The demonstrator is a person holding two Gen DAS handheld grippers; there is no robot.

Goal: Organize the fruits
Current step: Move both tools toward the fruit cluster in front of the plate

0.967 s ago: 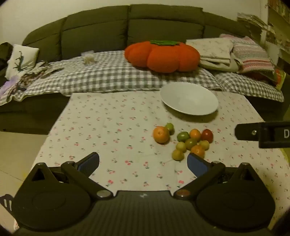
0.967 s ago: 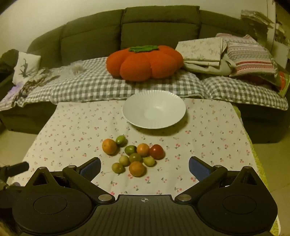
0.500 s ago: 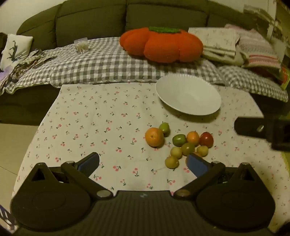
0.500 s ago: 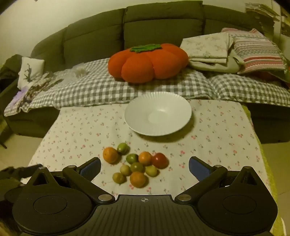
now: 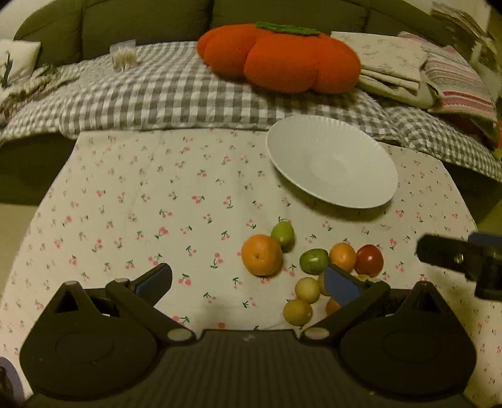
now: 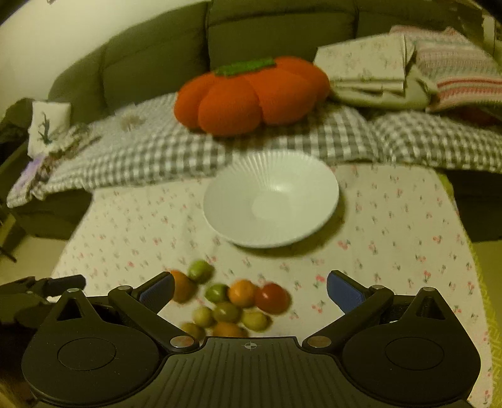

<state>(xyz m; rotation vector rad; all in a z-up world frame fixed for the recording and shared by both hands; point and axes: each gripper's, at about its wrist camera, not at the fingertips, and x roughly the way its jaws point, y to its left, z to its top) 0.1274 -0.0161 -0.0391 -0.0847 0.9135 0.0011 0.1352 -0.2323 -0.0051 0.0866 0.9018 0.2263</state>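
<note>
Several small fruits lie in a cluster on the cherry-print tablecloth (image 5: 163, 194): a large orange (image 5: 262, 255), a green fruit (image 5: 282, 232), a red tomato (image 5: 369, 260) and yellow-green ones (image 5: 297, 311). The cluster also shows in the right wrist view (image 6: 232, 303). An empty white plate (image 5: 332, 160) (image 6: 271, 197) sits behind them. My left gripper (image 5: 248, 281) is open, low over the cloth just in front of the orange. My right gripper (image 6: 249, 287) is open, hovering above the cluster; it shows at the right edge of the left wrist view (image 5: 461, 260).
An olive sofa (image 5: 141, 18) with a checked blanket (image 5: 163, 91) stands behind the table. An orange pumpkin cushion (image 5: 279, 58) and folded cloths (image 5: 392, 69) lie on it. The table's edges fall off left and right.
Both grippers have moved forward and down toward the fruit cluster; the fruits and plate look larger and closer. Both stay open. Nothing on the table has moved.
</note>
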